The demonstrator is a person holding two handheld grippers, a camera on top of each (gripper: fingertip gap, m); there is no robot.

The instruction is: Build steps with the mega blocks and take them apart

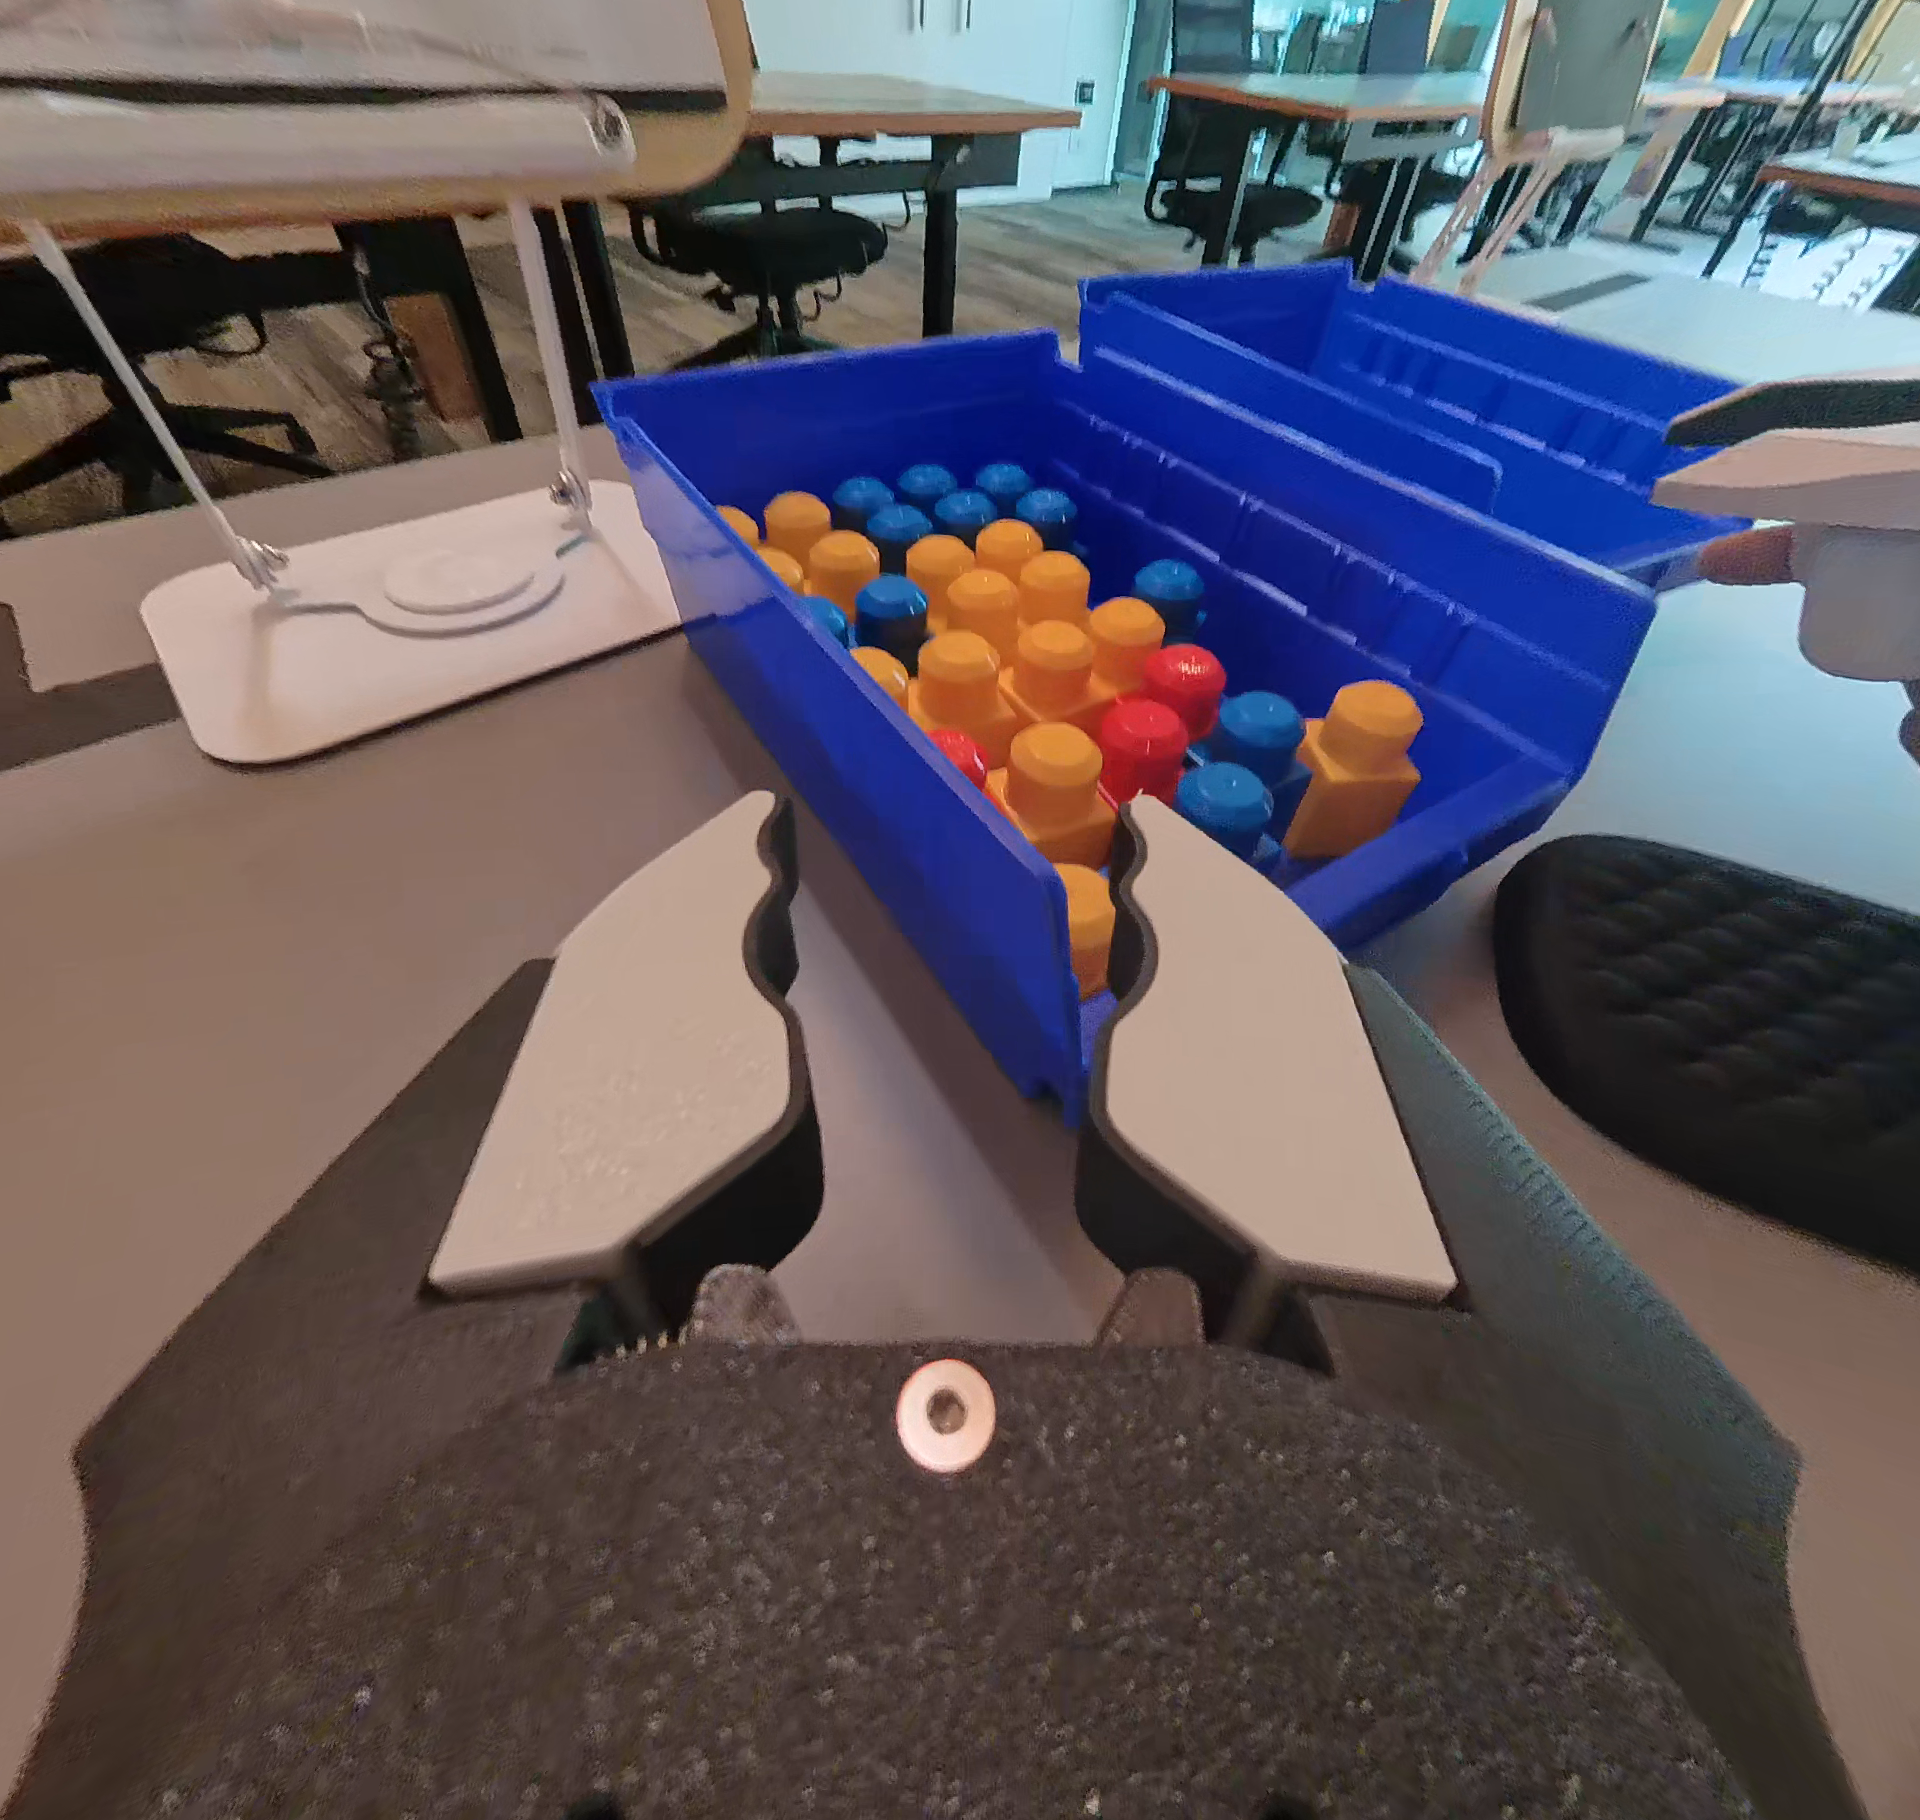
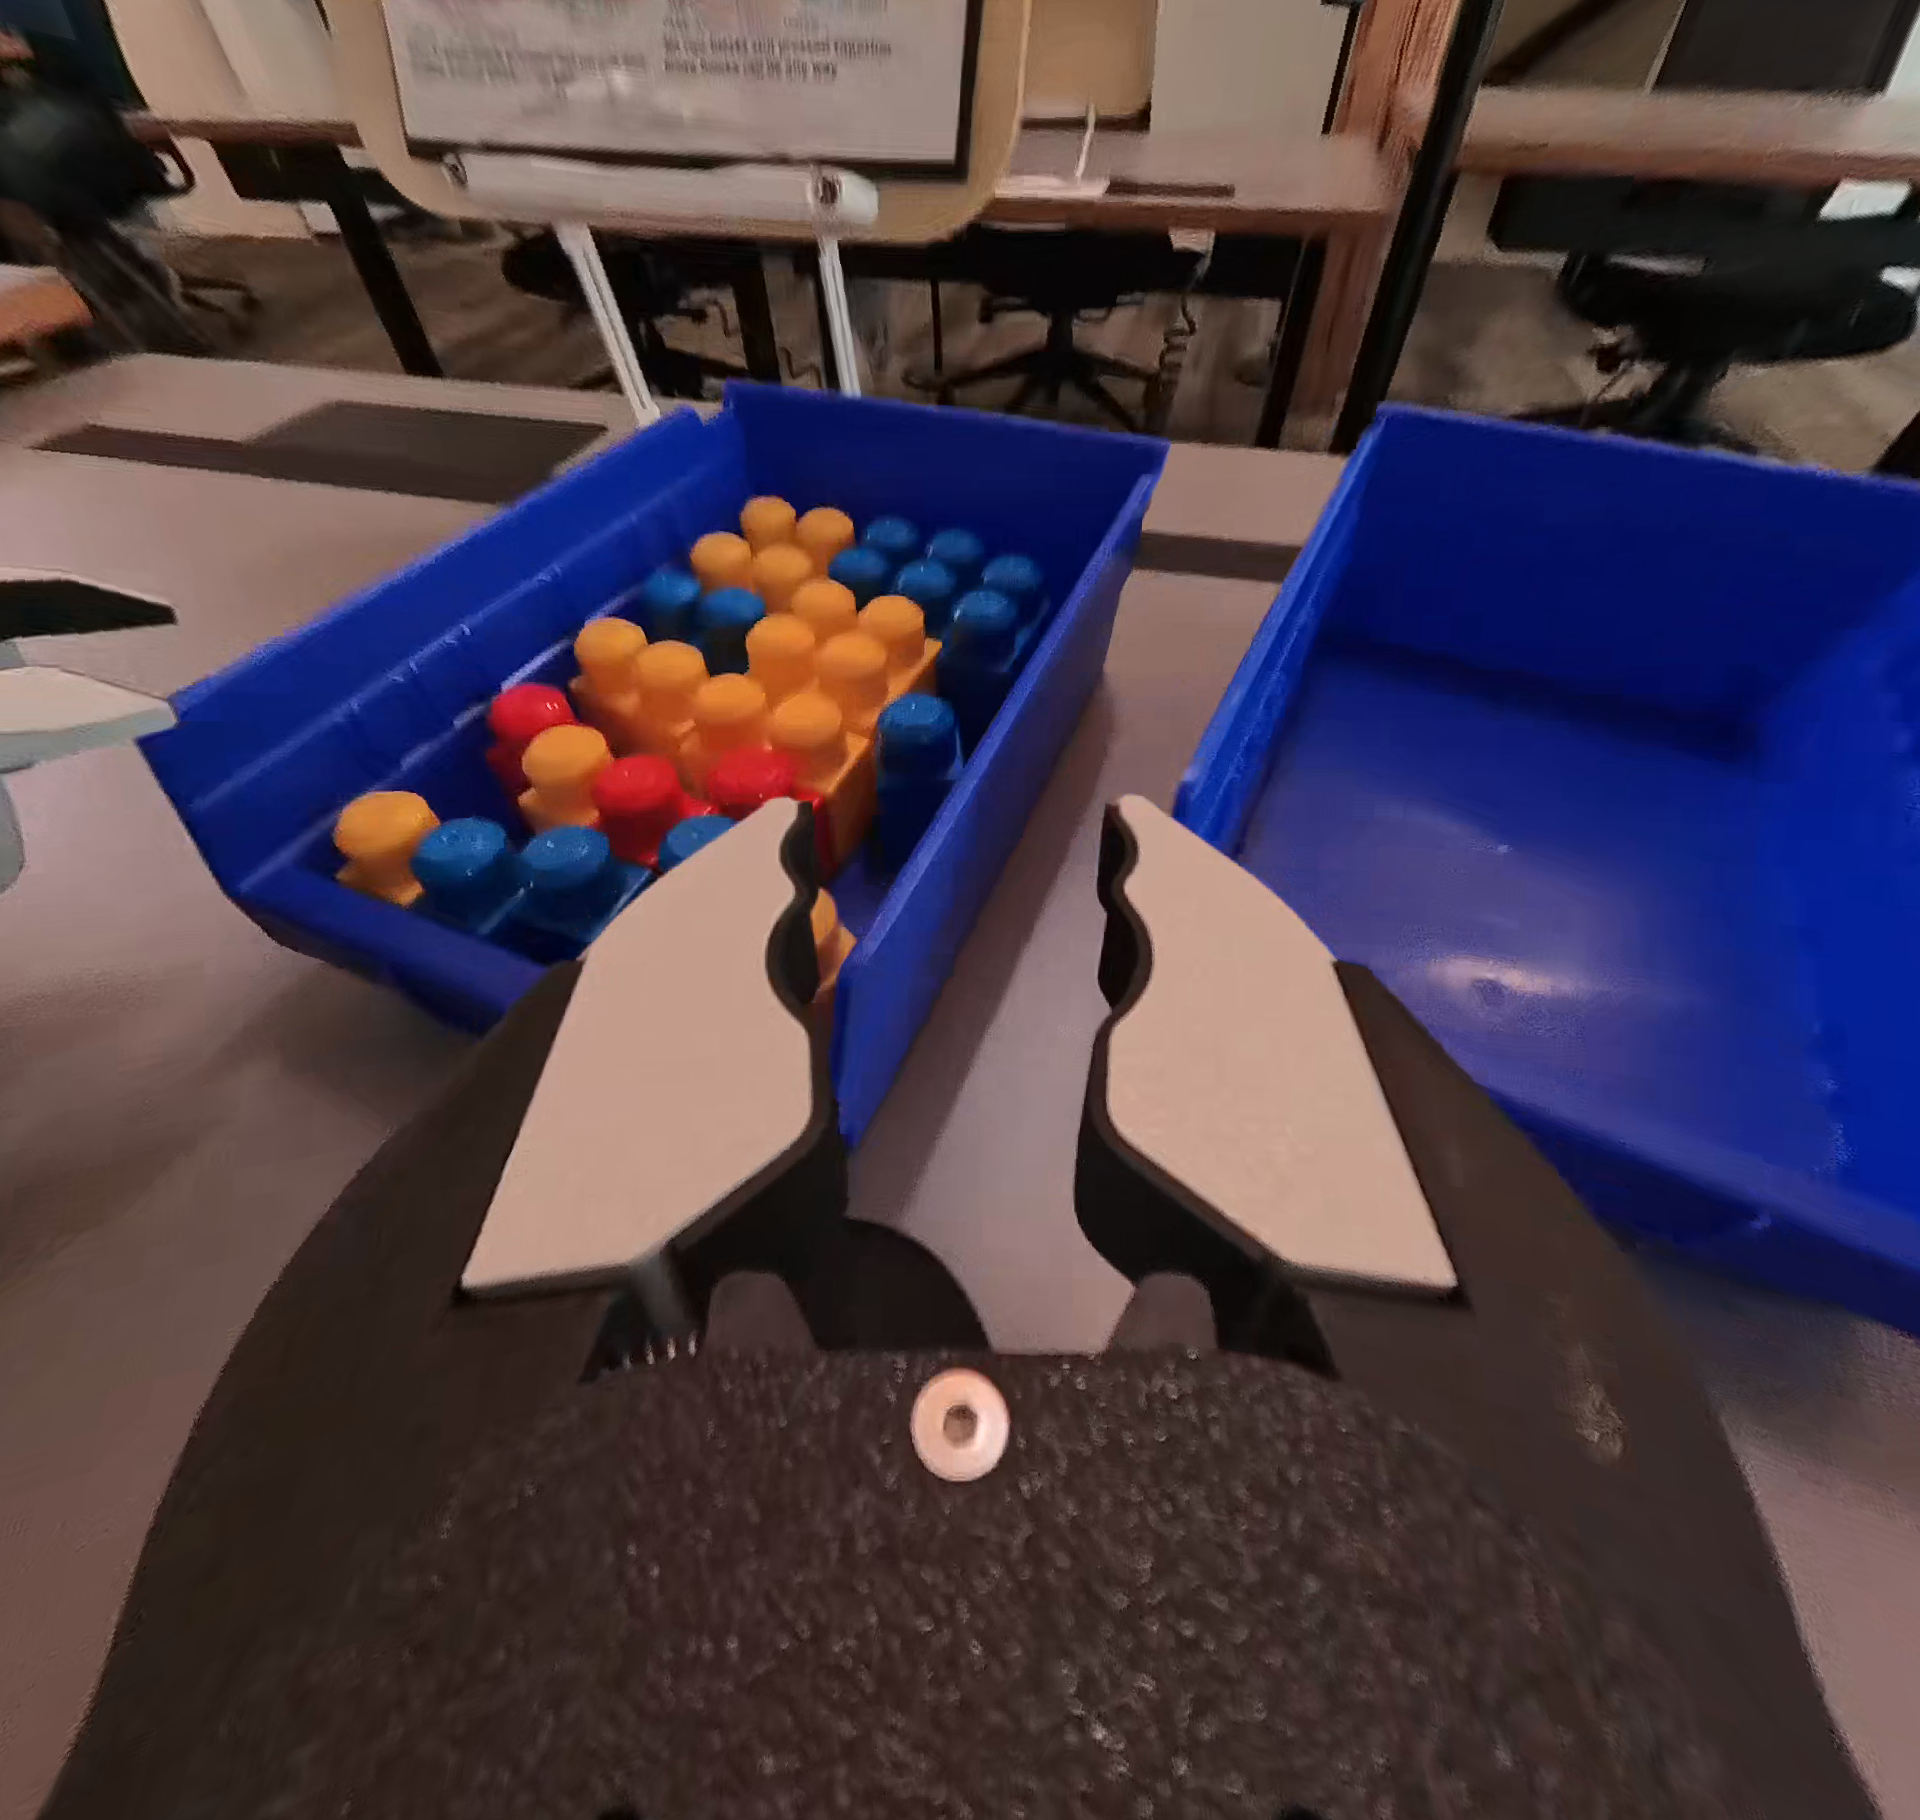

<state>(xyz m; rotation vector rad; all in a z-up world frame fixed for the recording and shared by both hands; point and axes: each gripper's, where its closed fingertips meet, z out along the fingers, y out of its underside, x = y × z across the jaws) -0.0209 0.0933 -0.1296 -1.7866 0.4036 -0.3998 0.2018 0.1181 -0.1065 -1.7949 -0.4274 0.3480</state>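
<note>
The mega blocks [image 2: 727, 690] all sit studs-up in the blue bin [image 2: 997, 835], orange, blue and red packed close, so none is yet out for building; I judge the task to be at its start. The bin stands toward the far edge of the grey worktop [image 1: 312, 939], its low open front turned to the near side, which suits reaching in from here. The left gripper [image 1: 951, 835] hovers at the bin's near corner with its fingers apart and nothing between them. The right gripper [image 2: 951, 835] hangs over the strip of worktop between this bin and a second blue bin [image 2: 1558, 887], which is empty; its fingers are also spread and hold nothing. A white stand [image 1: 416, 617] carrying an instruction sheet crowds the bin's left wall, and a black pad [image 1: 1714, 1022] lies near the right. The bare room lies on the near side.
</note>
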